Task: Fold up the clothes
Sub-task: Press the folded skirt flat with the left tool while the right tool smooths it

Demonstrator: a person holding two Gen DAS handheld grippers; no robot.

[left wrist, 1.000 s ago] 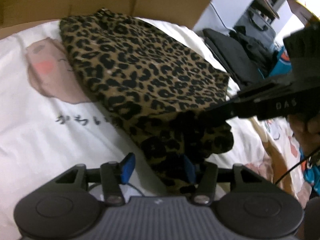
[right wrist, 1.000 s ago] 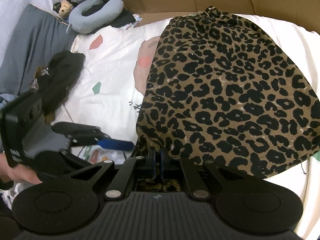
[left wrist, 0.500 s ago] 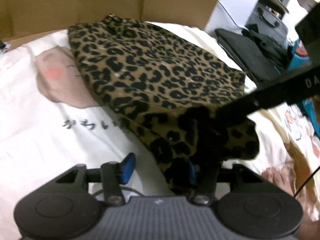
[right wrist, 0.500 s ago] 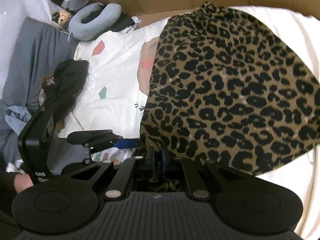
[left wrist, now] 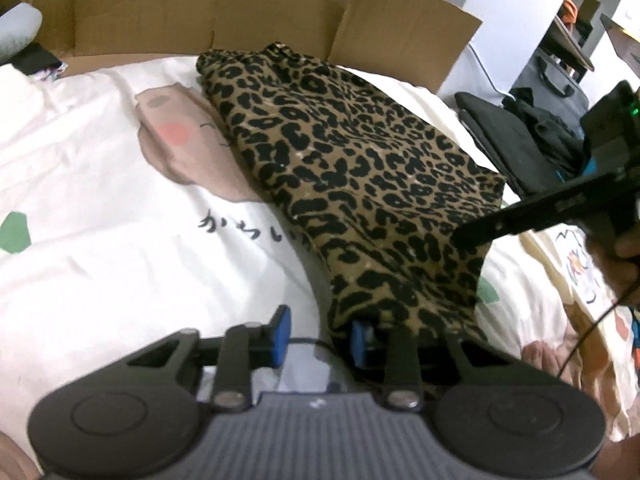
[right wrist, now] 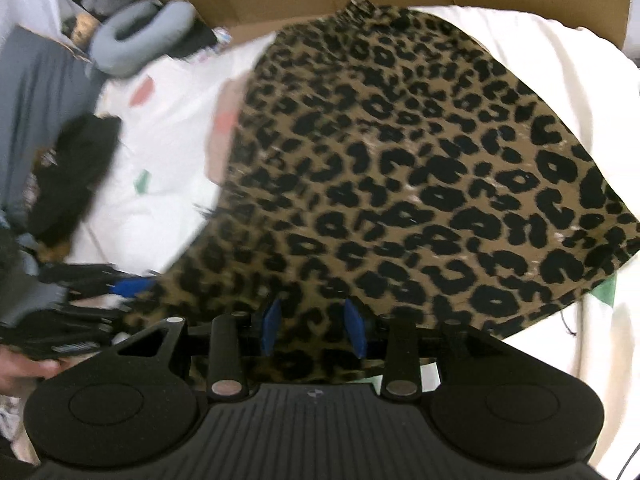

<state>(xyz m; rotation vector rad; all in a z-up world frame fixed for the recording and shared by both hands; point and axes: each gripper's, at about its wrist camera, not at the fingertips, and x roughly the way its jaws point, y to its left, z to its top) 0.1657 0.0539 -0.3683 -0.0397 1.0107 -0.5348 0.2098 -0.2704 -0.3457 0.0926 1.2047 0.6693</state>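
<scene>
A leopard-print garment lies folded on a white printed bedsheet; it fills most of the right wrist view. My left gripper is open at the garment's near edge, and the cloth drapes over its right blue pad. My right gripper is open, its blue pads apart with the garment's near edge lying between and over them. The right gripper also shows in the left wrist view, resting on the garment's right side. The left gripper shows blurred at the left of the right wrist view.
A cardboard wall stands behind the bed. Dark bags and clothes lie off the right side. A grey neck pillow, a grey cushion and a black cloth lie at the left.
My right gripper has opened and let go of the garment's edge. The lifted near part has dropped flatter onto the bed. My left gripper stays open.
</scene>
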